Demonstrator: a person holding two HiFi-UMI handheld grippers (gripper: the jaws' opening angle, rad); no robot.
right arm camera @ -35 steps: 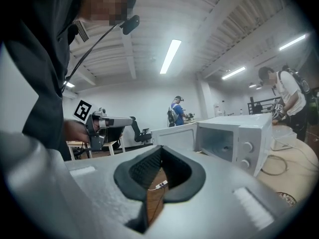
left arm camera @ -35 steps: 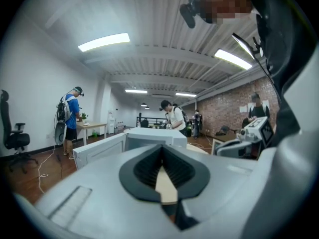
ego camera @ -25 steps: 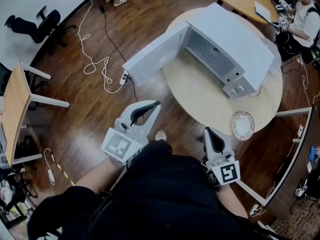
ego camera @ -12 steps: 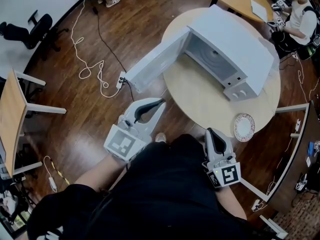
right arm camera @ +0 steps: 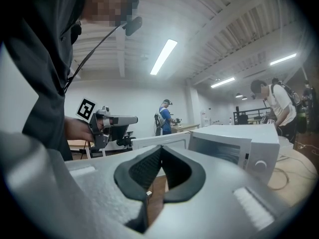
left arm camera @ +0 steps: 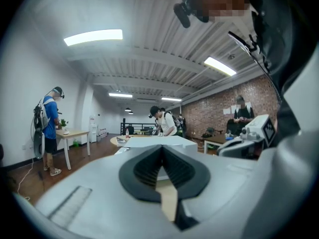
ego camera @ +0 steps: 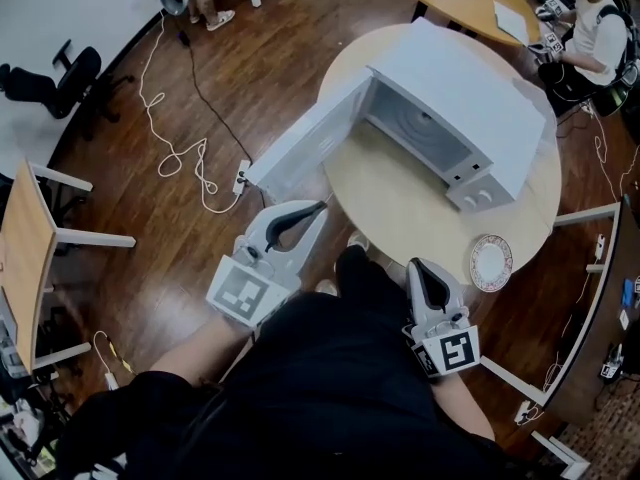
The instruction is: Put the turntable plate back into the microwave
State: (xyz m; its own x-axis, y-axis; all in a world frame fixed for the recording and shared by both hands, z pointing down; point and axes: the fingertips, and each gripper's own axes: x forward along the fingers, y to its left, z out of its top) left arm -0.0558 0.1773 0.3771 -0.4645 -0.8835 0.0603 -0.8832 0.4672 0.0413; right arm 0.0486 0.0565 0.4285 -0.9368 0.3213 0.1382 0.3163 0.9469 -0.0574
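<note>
My left tool point(ego camera: 319, 207) is pressed together at the tips with nothing between them. It hangs off the table, just below the free end of the microwave point(ego camera: 470, 93) door point(ego camera: 300, 146). My right tool point(ego camera: 414, 265) is likewise pressed together and empty. It sits by the near edge of the table point(ego camera: 400, 203), in front of the microwave's knob end and well apart from it.

The microwave stands on the round table with its door swung wide to the left and its cavity facing me. The turntable plate point(ego camera: 491, 262) lies flat on the table, outside the microwave, in front of its knob panel and close to the table's near rim. It is just right of my right tool and not touching it.

In the right gripper view the microwave rises ahead, to the right of the tips. A white cable point(ego camera: 185, 153) loops over the wooden floor left of the microwave door.
</note>
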